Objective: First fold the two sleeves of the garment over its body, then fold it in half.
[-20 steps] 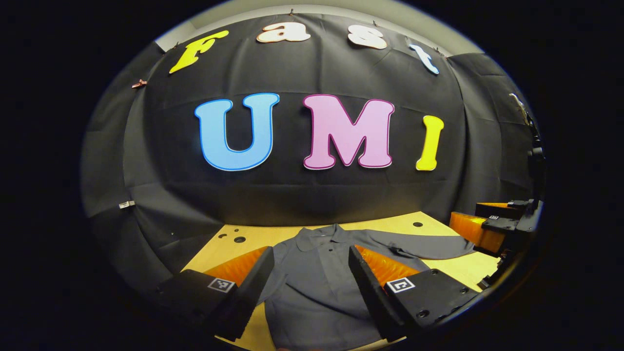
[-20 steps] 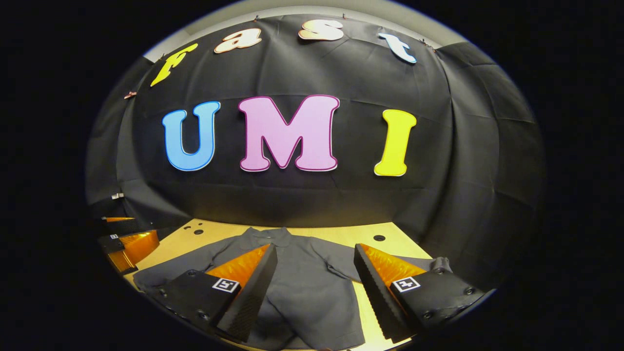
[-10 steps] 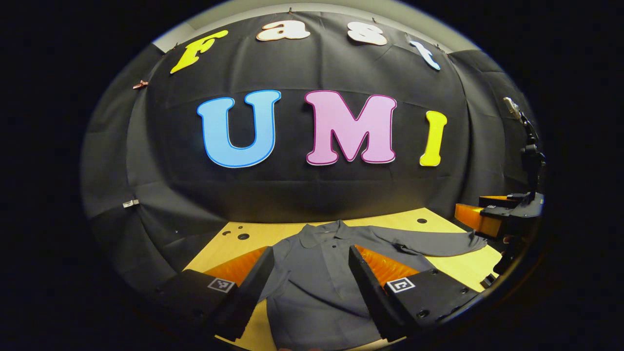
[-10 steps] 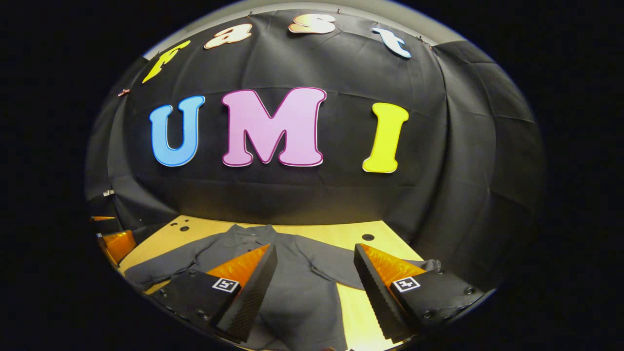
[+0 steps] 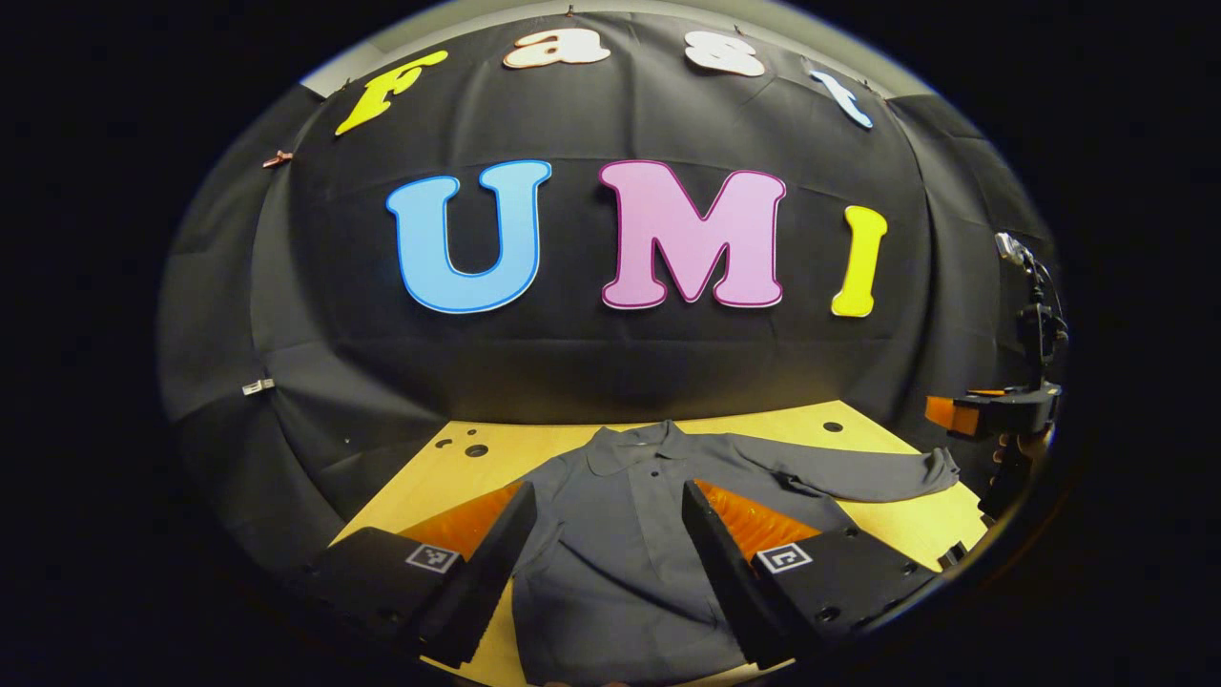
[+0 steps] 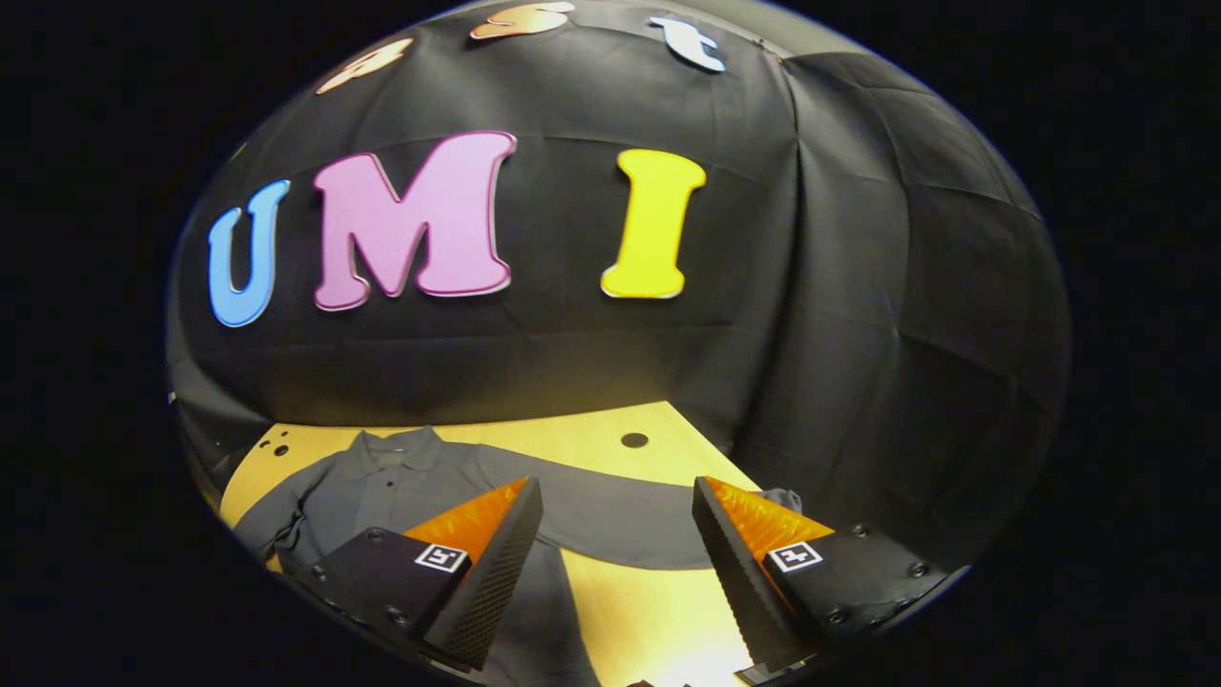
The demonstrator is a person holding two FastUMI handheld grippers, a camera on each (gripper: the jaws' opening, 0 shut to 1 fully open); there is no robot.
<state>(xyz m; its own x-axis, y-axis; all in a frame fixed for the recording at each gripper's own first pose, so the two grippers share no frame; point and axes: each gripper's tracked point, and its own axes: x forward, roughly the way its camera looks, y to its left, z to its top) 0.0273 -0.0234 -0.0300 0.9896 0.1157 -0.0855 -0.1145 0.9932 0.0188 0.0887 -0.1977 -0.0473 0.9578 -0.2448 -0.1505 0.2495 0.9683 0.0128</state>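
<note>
Yellow wooden table (image 5: 496, 458) held everything. Both the left gripper (image 5: 603, 549) and the right gripper (image 6: 615, 553) were wide open, holding nothing. Under them the dark grey long-sleeved shirt (image 5: 620, 534) lay flat, sleeves spread out. Next, I think, the right one must reach the sleeve (image 6: 620, 520).

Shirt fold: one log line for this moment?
shirt: flat on table, unfolded | right sleeve: stretched out | left claw: open above body | right claw: open above sleeve
</note>
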